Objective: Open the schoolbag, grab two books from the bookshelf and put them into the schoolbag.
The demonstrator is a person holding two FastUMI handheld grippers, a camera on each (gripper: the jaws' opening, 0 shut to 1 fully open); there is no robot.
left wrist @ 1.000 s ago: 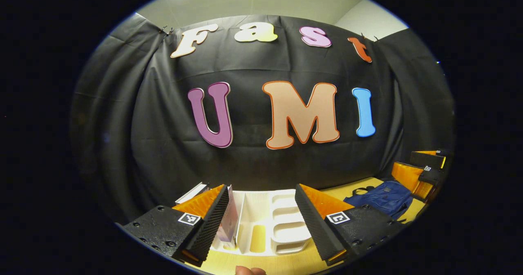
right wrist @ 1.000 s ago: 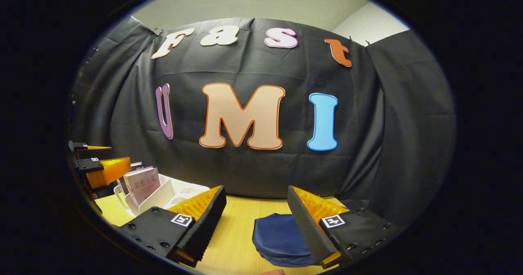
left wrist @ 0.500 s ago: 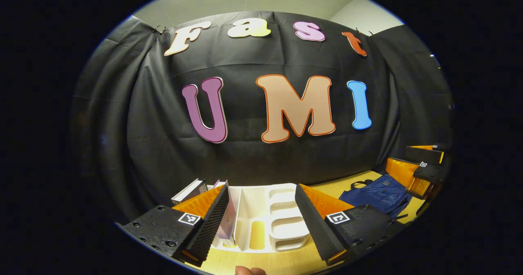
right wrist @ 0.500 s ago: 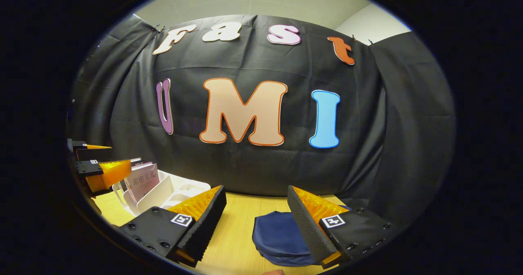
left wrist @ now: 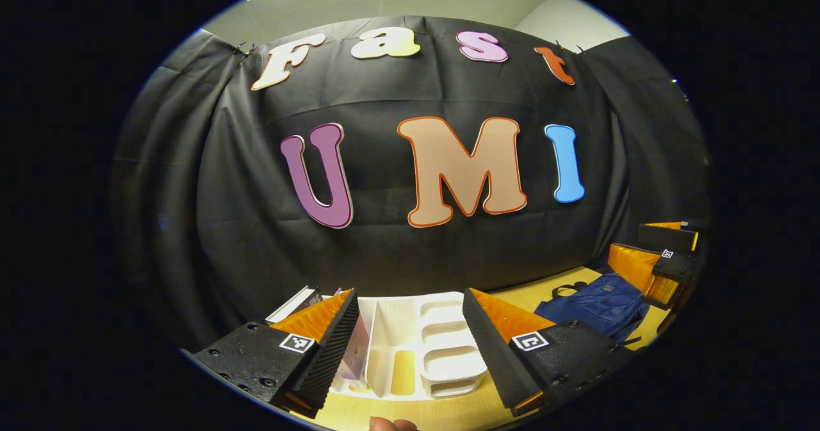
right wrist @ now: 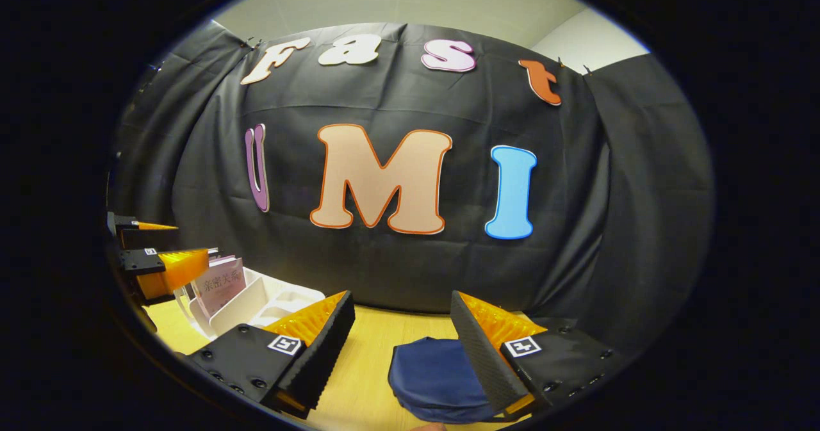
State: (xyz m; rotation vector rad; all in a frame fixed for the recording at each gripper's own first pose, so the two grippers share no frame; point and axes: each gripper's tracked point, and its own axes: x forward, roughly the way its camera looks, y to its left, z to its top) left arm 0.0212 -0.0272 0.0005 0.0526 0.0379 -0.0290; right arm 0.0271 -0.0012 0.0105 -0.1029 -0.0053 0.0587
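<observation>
Barely anything has moved: both views have only drifted slightly; left tongs point(left wrist: 407, 348) and right tongs point(right wrist: 400, 351) gape open, empty. Schoolbag point(right wrist: 435, 380) lies closed on the surface point(right wrist: 359, 367) beneath the right tongs; books point(right wrist: 221, 284) stand in the bookshelf point(left wrist: 442, 341); nothing started.

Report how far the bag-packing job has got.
Done: nothing that shows. The dark blue fabric schoolbag lies on the pale wooden table, and I see no opening in it. In hand: nothing; the left gripper and right gripper both hang open, empty. Left: opening the bag, then moving two books; the pink-covered book stands in the white plastic bookshelf.
</observation>
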